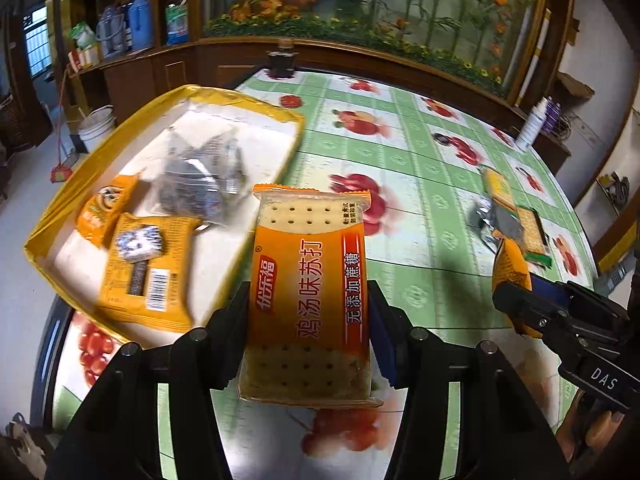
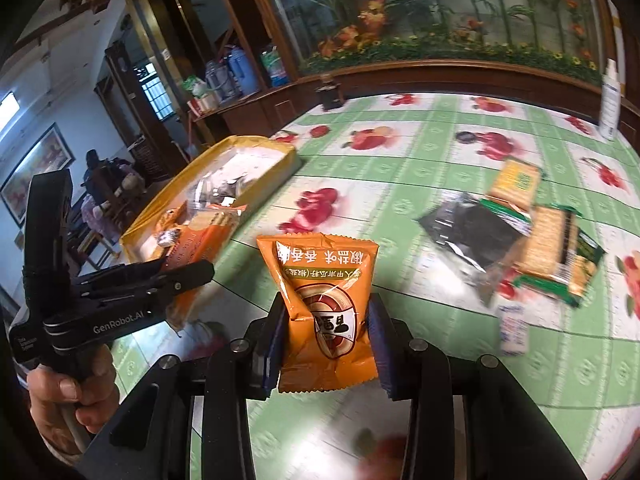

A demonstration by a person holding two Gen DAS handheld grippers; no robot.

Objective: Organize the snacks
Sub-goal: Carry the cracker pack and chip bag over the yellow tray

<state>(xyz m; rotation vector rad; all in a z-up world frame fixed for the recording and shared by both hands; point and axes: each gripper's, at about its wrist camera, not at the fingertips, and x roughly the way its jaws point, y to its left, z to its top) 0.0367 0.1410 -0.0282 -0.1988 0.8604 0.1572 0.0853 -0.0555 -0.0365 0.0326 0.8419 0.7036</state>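
Green fruit-print cloth covers the desk in a wood-panelled room, and over it the left hand-held gripper (image 1: 308, 320) pinches an orange cracker packet (image 1: 310, 280) by its long sides, so the flat pack hangs clear; the right hand-held gripper (image 2: 326, 332) squeezes an orange snack pouch (image 2: 324, 300) at its waist, creasing it, likely both bound for the yellow tray (image 1: 60, 208) at the desk's left edge, where like orange packs already lie, while loose green cracker packs (image 2: 552, 248) wait near the right edge

grippers: black, silver screws | fingers (image 2: 276, 340): blue pads | marking: GenRobot.AI
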